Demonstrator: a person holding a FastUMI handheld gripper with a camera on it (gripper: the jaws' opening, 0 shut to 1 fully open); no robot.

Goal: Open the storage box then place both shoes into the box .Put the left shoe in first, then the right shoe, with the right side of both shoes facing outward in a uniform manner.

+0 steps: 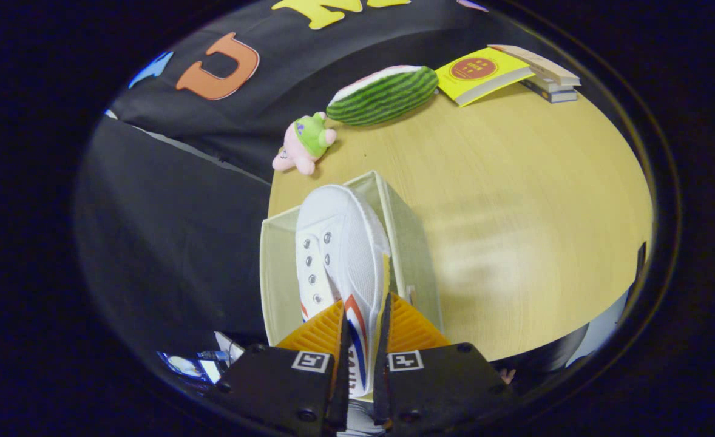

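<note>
Table wide, extends beyond fingers and to their right. One storage box, open, directly ahead of gripper. One shoe visible, white, heel pinched between narrow fingers, long axis running straight away from gripper, toe over box's far end. Whether second shoe already lies beneath, hard to tell. Farther off: one watermelon toy, stack of books, about three; one small plush.
</note>
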